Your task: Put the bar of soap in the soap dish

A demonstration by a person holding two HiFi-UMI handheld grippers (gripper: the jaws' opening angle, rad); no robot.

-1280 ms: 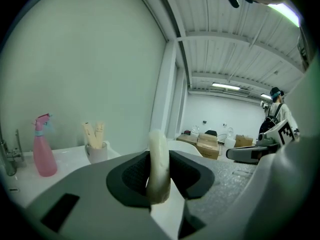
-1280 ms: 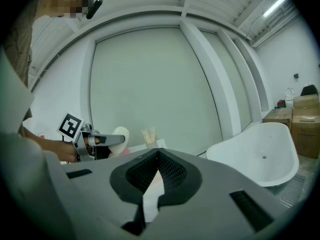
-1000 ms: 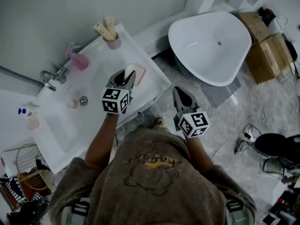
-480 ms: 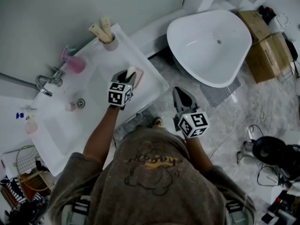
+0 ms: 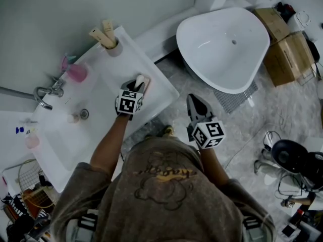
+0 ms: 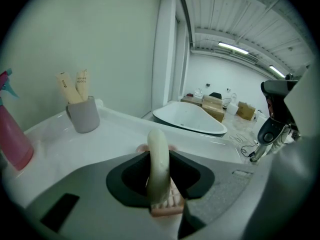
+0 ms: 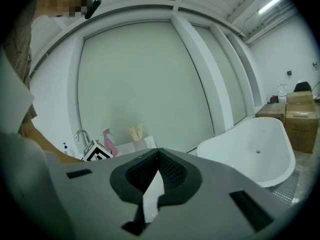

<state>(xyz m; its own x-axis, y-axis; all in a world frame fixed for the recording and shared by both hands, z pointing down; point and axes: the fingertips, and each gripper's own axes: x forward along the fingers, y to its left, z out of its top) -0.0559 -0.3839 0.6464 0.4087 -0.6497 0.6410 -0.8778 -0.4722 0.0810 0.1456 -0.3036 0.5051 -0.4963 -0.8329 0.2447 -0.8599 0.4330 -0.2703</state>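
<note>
One bar of soap [image 6: 158,159] stands on edge, clamped in the left hand-held gripper [image 5: 135,84], which has sunk within the last second to just over the pink soap dish [image 6: 167,207] on the table [image 5: 111,74]. Release looks close. The right hand-held gripper [image 7: 156,156] hangs closed, empty.

White tub [image 5: 222,44] right of counter [image 5: 132,54]; boxes [image 5: 285,49] beside it. Cup [image 5: 114,48] holding two tubes [image 5: 102,34] at counter corner. Pink bottle [image 5: 75,70] near faucet [image 5: 45,92].
</note>
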